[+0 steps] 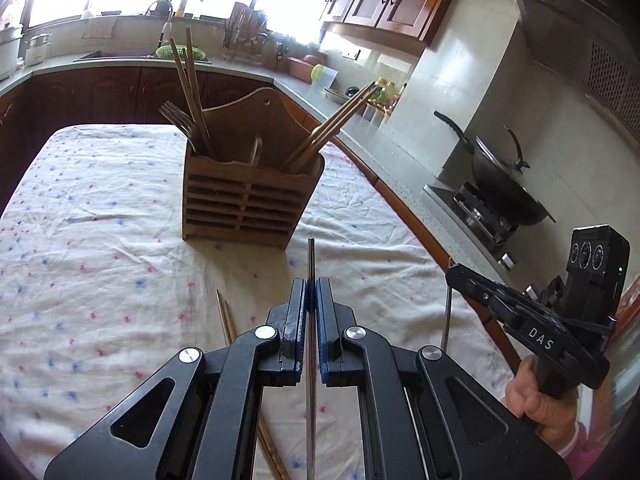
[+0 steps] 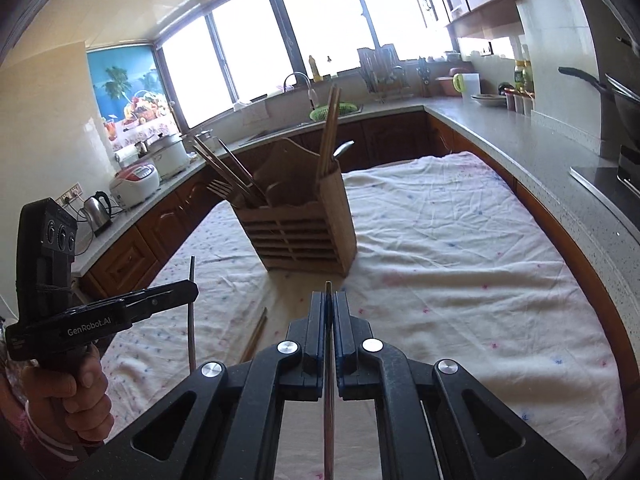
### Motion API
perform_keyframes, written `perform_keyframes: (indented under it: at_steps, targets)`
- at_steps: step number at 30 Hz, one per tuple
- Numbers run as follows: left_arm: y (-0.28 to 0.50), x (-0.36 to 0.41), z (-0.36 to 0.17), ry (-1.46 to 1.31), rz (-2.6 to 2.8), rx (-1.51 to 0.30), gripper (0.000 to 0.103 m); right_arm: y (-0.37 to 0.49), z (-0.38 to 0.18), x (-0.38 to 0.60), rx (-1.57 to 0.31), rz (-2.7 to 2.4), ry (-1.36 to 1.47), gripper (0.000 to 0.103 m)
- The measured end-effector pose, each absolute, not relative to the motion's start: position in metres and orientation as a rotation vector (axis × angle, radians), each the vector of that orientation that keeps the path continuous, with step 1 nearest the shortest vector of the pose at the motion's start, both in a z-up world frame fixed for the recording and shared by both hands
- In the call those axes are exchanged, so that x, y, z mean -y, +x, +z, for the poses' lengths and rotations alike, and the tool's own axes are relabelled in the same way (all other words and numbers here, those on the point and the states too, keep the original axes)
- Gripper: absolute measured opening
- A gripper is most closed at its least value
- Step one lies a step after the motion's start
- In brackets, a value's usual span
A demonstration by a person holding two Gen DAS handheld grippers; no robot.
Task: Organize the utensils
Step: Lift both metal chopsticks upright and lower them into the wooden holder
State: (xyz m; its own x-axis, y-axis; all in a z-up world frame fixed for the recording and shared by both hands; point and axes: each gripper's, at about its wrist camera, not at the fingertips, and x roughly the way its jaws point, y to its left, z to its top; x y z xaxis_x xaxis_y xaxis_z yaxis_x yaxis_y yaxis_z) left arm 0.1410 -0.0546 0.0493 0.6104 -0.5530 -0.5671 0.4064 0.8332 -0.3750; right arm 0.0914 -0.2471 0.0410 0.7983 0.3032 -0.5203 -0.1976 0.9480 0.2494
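A wooden utensil holder (image 1: 244, 204) stands on the cloth-covered table (image 1: 100, 208); it also shows in the right wrist view (image 2: 304, 236). It holds wooden chopsticks (image 1: 192, 92) and forks (image 1: 178, 120) on one side and more chopsticks (image 1: 336, 124) on the other. My left gripper (image 1: 311, 292) is shut on a thin metal chopstick (image 1: 311, 264), held upright above the table in front of the holder. My right gripper (image 2: 329, 304) is shut on another metal chopstick (image 2: 328, 360). A pair of wooden chopsticks (image 1: 226, 320) lies on the cloth under my left gripper.
A kitchen counter (image 1: 360, 136) runs along the right of the table, with a wok (image 1: 504, 184) on the stove. A sink (image 2: 296, 124), rice cookers (image 2: 134, 184) and a kettle (image 2: 96, 208) line the far counters.
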Motion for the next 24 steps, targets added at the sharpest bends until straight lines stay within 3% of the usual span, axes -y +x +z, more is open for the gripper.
perform_keyframes:
  at_steps: [24]
  targets:
    - [0.129, 0.019, 0.105, -0.237, -0.532, -0.566, 0.004, 0.093, 0.096, 0.235, -0.452, 0.333, 0.153, 0.004]
